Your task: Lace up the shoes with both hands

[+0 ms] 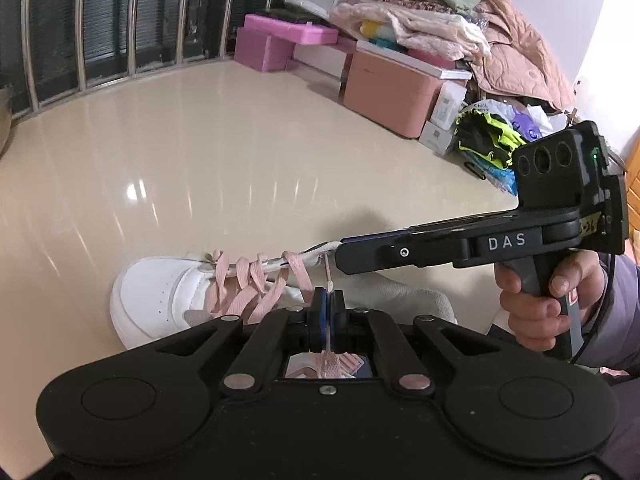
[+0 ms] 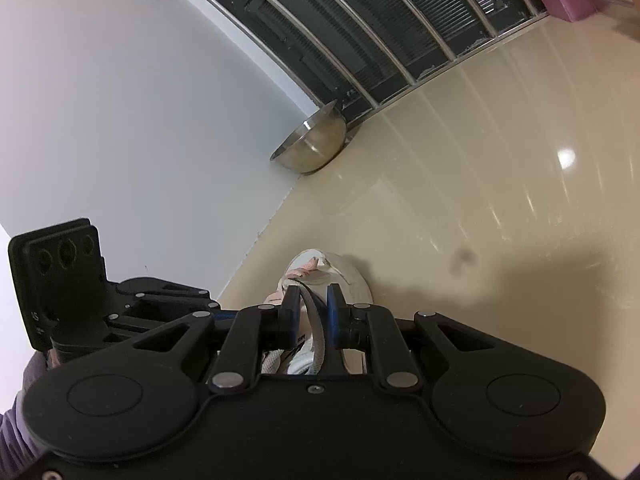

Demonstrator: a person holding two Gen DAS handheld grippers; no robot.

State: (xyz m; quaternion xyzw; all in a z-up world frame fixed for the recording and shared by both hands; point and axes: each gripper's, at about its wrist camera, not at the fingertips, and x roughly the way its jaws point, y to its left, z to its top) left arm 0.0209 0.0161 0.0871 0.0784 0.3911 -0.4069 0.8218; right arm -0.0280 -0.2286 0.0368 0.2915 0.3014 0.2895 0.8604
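The white low-top leather sneaker [image 1: 160, 300] lies on the glossy beige tiled floor [image 1: 200, 152], toe toward the steel window railing [image 1: 80, 40]. Its flat pink woven shoelace [image 1: 244, 288] crosses the eyelet rows in several diagonal passes.

The left tool [image 1: 329, 300] is pressed together on a free end of the lace, the strand running taut up to the top of the shoe. The right tool [image 2: 313, 300] stands spread – its blue pads straddle the grey-white collar or tongue of the sneaker without clamping it.

Handling: the lace is light, limp and slippery when flat; grip it close to the stiff tip for threading. The shoe is light and will slide on the tiles, so brace the collar.

Surroundings: a steel bowl [image 2: 310, 146] by the railing and pink boxes [image 1: 280, 42] with piled fabric [image 1: 420, 20] lie well apart from the sneaker – nothing obstructs it.
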